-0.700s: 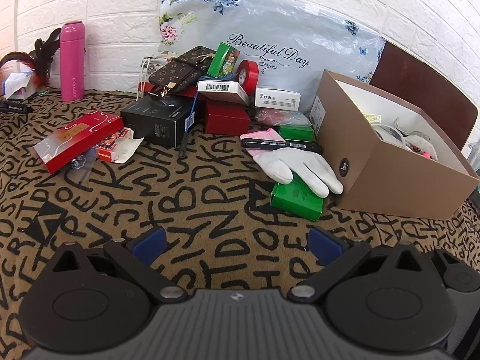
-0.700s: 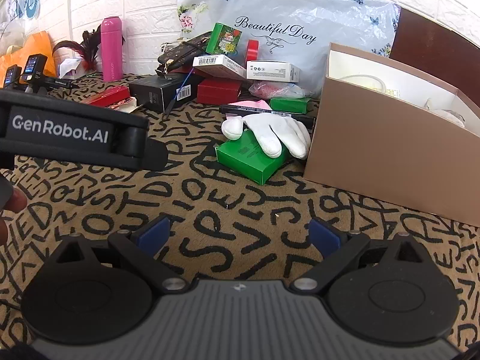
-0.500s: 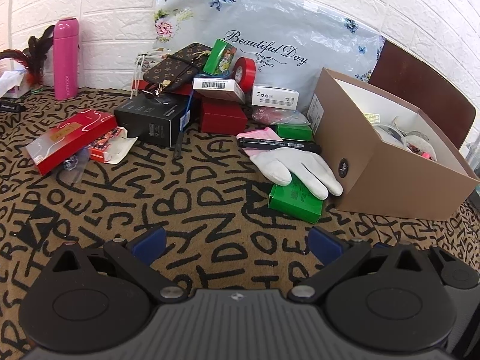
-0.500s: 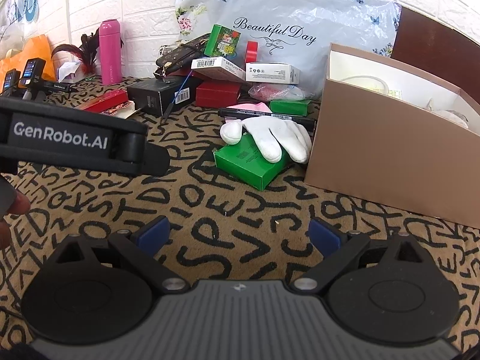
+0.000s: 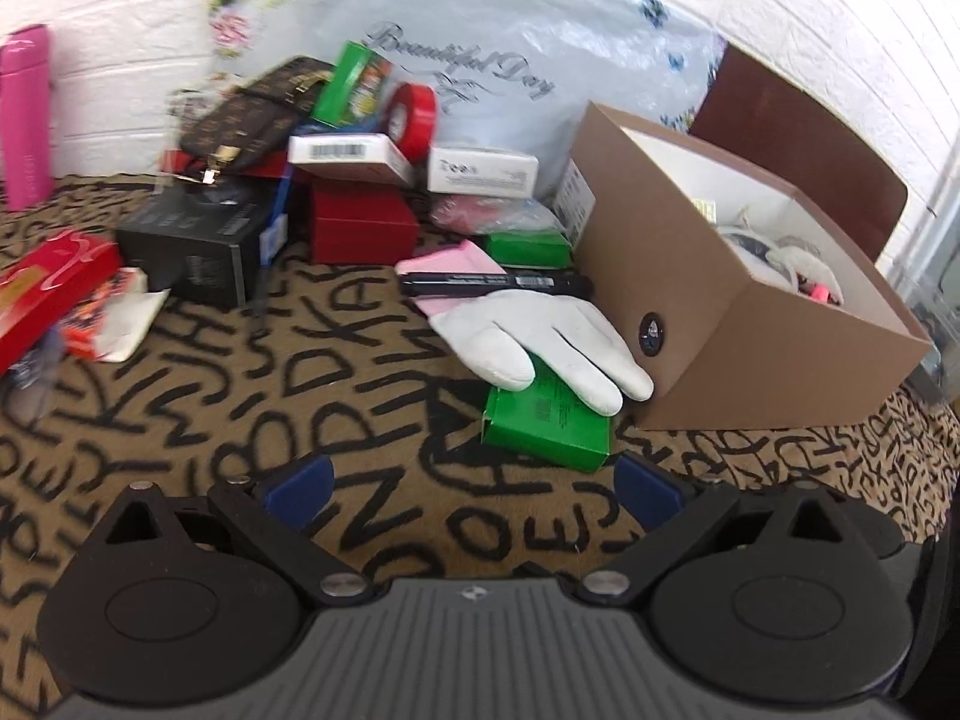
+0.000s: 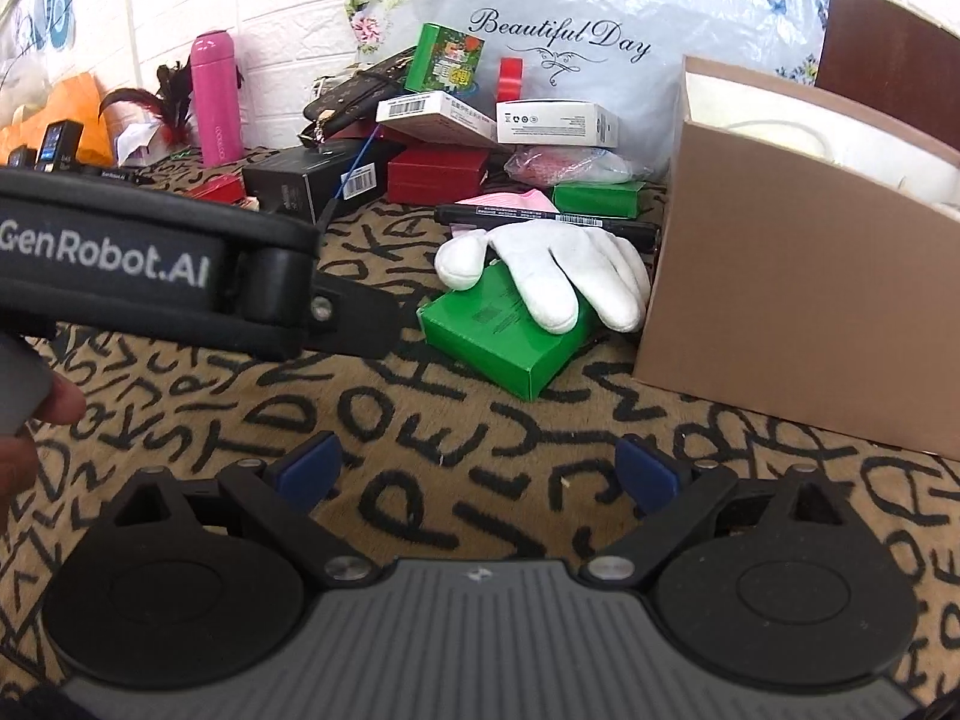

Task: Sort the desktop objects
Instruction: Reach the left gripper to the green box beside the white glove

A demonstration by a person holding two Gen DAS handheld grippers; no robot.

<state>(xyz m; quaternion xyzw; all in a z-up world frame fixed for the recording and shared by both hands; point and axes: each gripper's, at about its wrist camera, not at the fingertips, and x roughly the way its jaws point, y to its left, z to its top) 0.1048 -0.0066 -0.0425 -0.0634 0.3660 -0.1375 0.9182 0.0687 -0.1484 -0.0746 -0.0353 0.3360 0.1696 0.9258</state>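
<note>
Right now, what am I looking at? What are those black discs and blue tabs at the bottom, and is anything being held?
No robot here: a person carries a hand-held gripper in each hand, each with its own camera looking along its fingers. The discs and blue tabs are the left gripper in one picture and the right gripper in the other. Both are open and hold nothing. On the patterned cloth a white glove lies over a green box, beside a brown carton. More boxes are piled behind.

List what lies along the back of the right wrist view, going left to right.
Tall pink bottle → black rectangular box → dark red rectangular box → small green box at the back → open brown cardboard box.
</note>
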